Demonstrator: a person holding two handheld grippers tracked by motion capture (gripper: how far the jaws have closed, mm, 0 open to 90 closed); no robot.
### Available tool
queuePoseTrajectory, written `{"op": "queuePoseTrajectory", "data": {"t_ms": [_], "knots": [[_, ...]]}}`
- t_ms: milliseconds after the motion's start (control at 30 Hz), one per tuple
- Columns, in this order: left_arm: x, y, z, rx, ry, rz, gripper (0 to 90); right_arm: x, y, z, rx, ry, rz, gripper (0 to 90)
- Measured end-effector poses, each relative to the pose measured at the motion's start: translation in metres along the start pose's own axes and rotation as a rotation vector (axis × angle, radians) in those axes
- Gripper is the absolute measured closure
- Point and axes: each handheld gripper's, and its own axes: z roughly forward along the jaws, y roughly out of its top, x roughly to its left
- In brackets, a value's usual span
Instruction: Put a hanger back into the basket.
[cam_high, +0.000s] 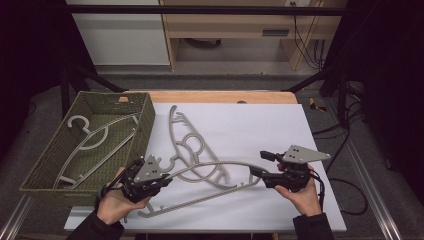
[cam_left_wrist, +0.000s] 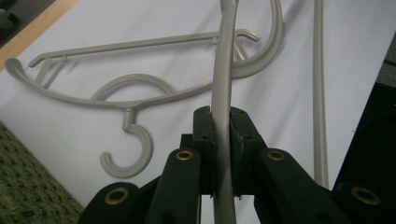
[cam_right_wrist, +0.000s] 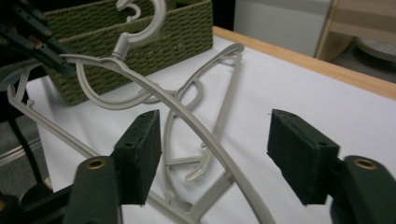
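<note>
The left gripper's (cam_high: 162, 178) black fingers (cam_left_wrist: 204, 140) are pressing together on the curved arm of a pale grey plastic clothes hanger (cam_left_wrist: 223, 84), the thin bar pinched upright between the pads in the left gripper view. That hanger (cam_high: 210, 170) is stretching from these fingers across to the right gripper (cam_high: 260, 163), its straight lower bar lying just below on the white table (cam_high: 260, 125).

The right gripper's fingers (cam_right_wrist: 140, 149) are standing well apart, and the same hanger arm (cam_right_wrist: 196, 126) is running between them without either pad touching it.

Beyond the left fingers, a second grey plastic hanger (cam_high: 187, 142) is lying flat on the table, partly under the held one. Just left of it, a green woven basket (cam_high: 145, 117) is sitting at the table's edge, with a third grey hanger (cam_high: 95, 137) lying inside it.
</note>
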Motion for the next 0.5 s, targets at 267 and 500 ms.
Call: {"op": "queuePoseTrajectory", "data": {"t_ms": [267, 500], "knots": [[0.006, -0.002, -0.008, -0.059, 0.052, -0.063, 82.5, -0.009, -0.008, -0.022, -0.047, -0.078, 0.047, 29.7], [0.017, -0.002, -0.024, -0.104, 0.105, -0.102, 82.5, -0.012, -0.01, -0.025, -0.066, -0.161, 0.065, 18.4]]}}
